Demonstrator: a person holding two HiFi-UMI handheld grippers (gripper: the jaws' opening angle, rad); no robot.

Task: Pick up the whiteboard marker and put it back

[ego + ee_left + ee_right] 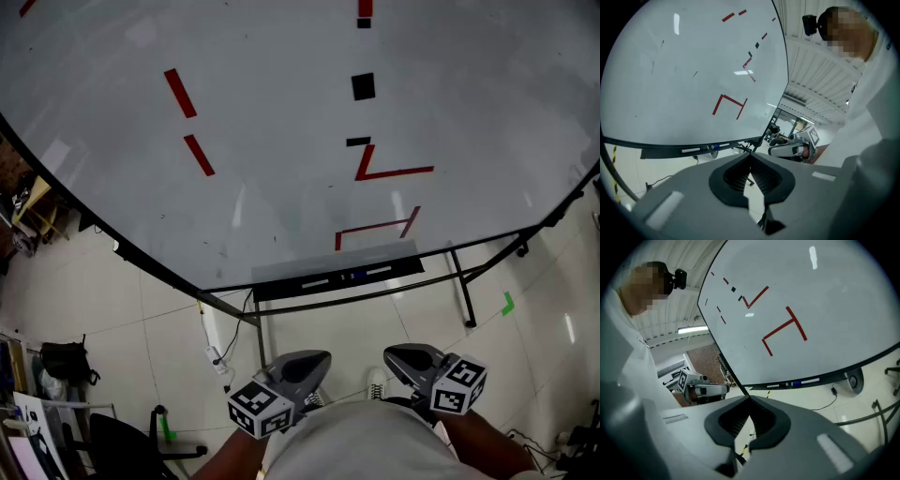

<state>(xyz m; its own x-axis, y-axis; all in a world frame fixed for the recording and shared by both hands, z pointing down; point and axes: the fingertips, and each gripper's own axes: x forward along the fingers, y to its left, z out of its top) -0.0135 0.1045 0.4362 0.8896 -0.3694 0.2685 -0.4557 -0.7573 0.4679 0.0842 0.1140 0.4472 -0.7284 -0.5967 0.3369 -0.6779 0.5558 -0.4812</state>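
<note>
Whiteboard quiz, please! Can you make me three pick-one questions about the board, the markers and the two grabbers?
1. Where are the markers?
A. On the floor
B. On the tray below the whiteboard
C. In a gripper

2. What colour are the drawn lines on the whiteboard?
A. Red
B. Green
C. Yellow

3. How are the left gripper and the right gripper?
A. Both wide open
B. One shut on a marker
C. Both shut, holding nothing

Answers:
1 B: the markers lie in a row on the dark tray at the board's bottom edge.
2 A: every stroke is red; the only other marks are black squares.
3 C: in each gripper view the jaw tips touch, with nothing between them.
</note>
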